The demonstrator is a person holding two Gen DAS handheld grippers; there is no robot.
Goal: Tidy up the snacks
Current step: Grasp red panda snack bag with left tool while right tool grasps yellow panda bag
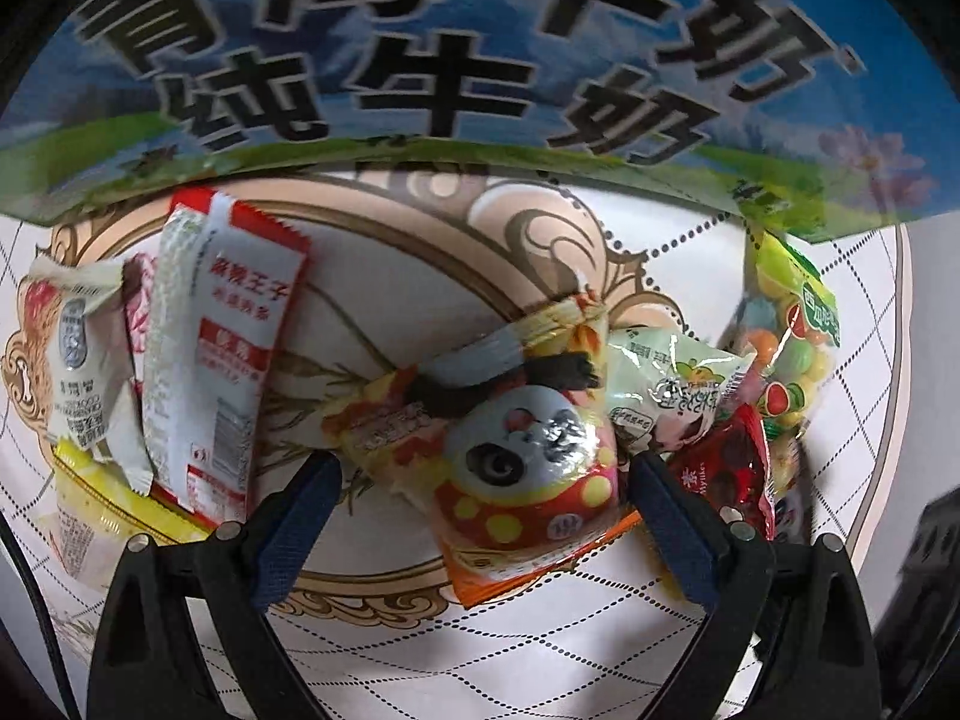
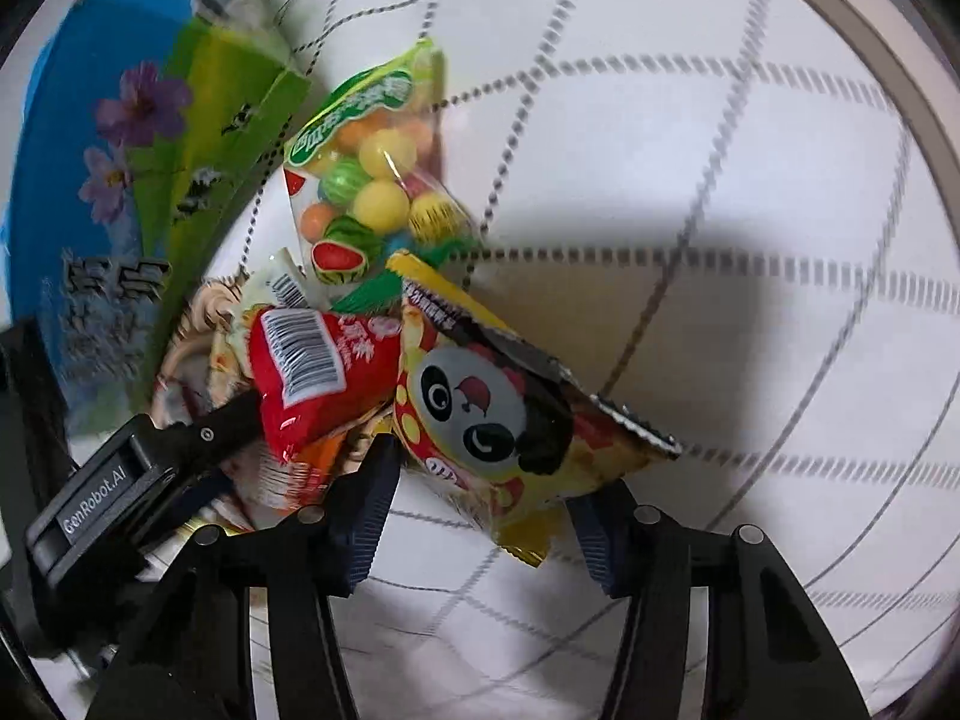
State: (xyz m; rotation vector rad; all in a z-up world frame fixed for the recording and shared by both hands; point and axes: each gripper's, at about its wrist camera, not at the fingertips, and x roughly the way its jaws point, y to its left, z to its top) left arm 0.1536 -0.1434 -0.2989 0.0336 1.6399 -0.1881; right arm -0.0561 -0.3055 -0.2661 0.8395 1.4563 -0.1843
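A pile of snack packets lies on the patterned tablecloth. In the left wrist view my left gripper (image 1: 480, 480) is open, its fingers on either side of a yellow panda packet (image 1: 516, 450) that lies on the cloth. Beside it lie a pale green packet (image 1: 672, 384), a red packet (image 1: 726, 468) and a bag of fruit candies (image 1: 786, 348). In the right wrist view my right gripper (image 2: 480, 504) is open, with the lower end of the panda packet (image 2: 480, 414) between its fingers; whether it touches them is unclear. The red packet (image 2: 318, 372) and the candy bag (image 2: 366, 174) lie beyond.
A blue and green milk carton box (image 1: 468, 42) stands behind the pile, and shows at the left of the right wrist view (image 2: 102, 192). A red and white packet (image 1: 222, 348) and a cream wrapper (image 1: 84, 354) lie at the left. The left gripper's body (image 2: 120, 492) shows at lower left.
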